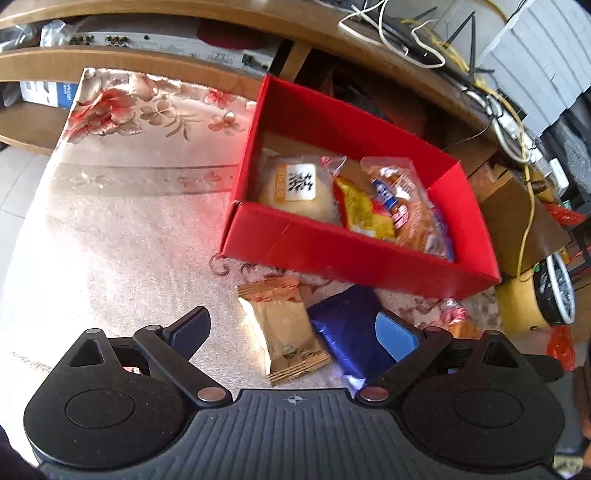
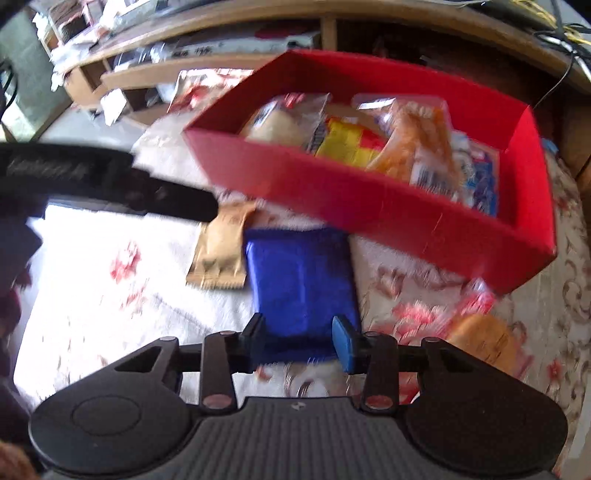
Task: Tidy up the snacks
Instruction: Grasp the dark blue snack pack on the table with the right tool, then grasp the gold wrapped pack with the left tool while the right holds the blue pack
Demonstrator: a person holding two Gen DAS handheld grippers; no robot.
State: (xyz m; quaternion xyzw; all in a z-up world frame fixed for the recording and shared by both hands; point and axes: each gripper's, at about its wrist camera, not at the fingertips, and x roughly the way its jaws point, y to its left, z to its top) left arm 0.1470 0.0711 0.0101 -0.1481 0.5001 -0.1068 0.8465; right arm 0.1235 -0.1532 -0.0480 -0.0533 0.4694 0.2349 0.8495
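A red box (image 1: 354, 258) stands on the floral cloth and holds a round bun (image 1: 291, 188), a yellow packet (image 1: 362, 210) and a wrapped bread (image 1: 410, 206). In front of it lie a tan snack packet (image 1: 284, 328) and a blue packet (image 1: 343, 332). My left gripper (image 1: 293, 328) hovers open above these two, its pads touching neither. In the blurred right wrist view, my right gripper (image 2: 299, 341) is shut on the near end of the blue packet (image 2: 299, 280), just short of the red box (image 2: 369, 206). The left gripper's finger (image 2: 177, 203) reaches over the tan packet (image 2: 221, 251).
An orange and red wrapped snack (image 2: 480, 332) lies right of the blue packet. A low wooden shelf (image 1: 147, 59) with electronics runs behind the box. Loose cables (image 1: 413, 33) and a brown carton (image 1: 517, 221) crowd the far right. The floral cloth (image 1: 129, 221) stretches left.
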